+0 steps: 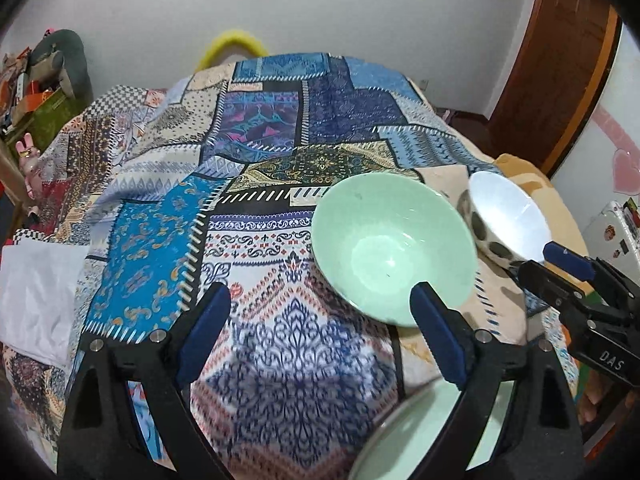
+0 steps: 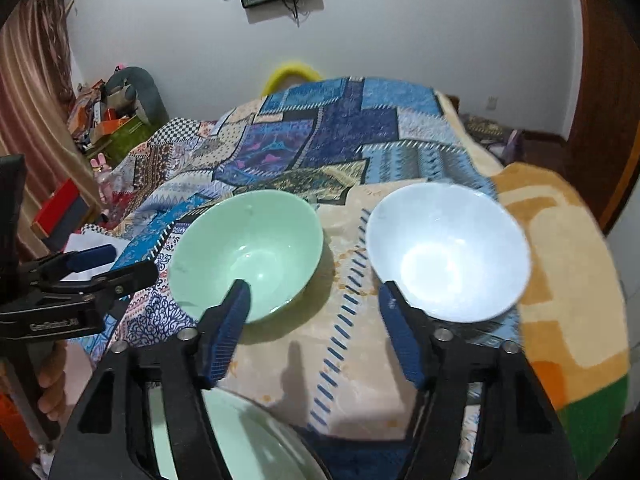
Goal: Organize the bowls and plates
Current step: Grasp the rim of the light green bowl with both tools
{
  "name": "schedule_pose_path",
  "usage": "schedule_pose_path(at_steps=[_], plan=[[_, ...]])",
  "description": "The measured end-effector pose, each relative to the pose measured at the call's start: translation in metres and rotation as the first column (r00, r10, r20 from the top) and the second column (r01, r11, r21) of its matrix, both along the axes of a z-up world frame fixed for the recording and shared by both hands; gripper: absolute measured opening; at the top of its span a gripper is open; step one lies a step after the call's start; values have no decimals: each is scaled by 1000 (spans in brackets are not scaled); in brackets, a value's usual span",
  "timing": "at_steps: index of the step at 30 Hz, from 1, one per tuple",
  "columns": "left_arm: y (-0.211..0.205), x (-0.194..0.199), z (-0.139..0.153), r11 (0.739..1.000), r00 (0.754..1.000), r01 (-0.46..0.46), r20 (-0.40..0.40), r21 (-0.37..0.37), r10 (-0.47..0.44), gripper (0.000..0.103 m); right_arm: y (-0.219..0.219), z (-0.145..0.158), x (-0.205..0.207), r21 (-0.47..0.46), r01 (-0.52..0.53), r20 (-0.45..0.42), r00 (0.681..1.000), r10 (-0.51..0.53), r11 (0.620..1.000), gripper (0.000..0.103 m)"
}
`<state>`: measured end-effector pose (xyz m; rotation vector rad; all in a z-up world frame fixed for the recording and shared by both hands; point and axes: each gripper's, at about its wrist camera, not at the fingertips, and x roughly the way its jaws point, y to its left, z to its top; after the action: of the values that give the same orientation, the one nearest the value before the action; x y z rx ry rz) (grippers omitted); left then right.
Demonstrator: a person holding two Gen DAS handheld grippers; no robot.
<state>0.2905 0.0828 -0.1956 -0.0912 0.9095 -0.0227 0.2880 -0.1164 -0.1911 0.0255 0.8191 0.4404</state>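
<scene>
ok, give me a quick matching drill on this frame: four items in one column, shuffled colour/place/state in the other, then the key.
Items
1. green bowl
2. white bowl
3. green plate
4. left gripper

Descriptions
A. open, nothing between its fingers
B. spotted outside, rightmost dish
C. nearest the cameras, at the bottom edge
D. pale green inside, left of the other bowl

Pairs: 1-D, 2-B, 3-C, 4-A

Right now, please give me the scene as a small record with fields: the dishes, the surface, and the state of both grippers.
surface: patchwork quilt on a bed
green bowl: upright, empty, on the quilt
white bowl: upright, empty, beside the green bowl, apart from it; dark spots outside
green plate: nearest the cameras, only partly in view
left gripper: open, holds nothing
right gripper: open, holds nothing
</scene>
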Motion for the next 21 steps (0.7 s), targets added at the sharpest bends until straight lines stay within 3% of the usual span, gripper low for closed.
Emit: schedule_pose_path(at_steps=[5, 11, 21], plan=[[5, 25, -17, 1000, 999, 1, -49, -20, -2, 79, 8, -13, 17, 4, -32, -54, 998, 32, 999, 42], [6, 47, -34, 1000, 994, 11, -106, -24, -14, 54, 18, -25, 32, 9, -59, -96, 994, 60, 998, 34], [1, 64, -48, 998, 986, 40, -160, -46, -47, 30, 24, -38, 47, 38, -82, -185, 979, 88, 996, 24]])
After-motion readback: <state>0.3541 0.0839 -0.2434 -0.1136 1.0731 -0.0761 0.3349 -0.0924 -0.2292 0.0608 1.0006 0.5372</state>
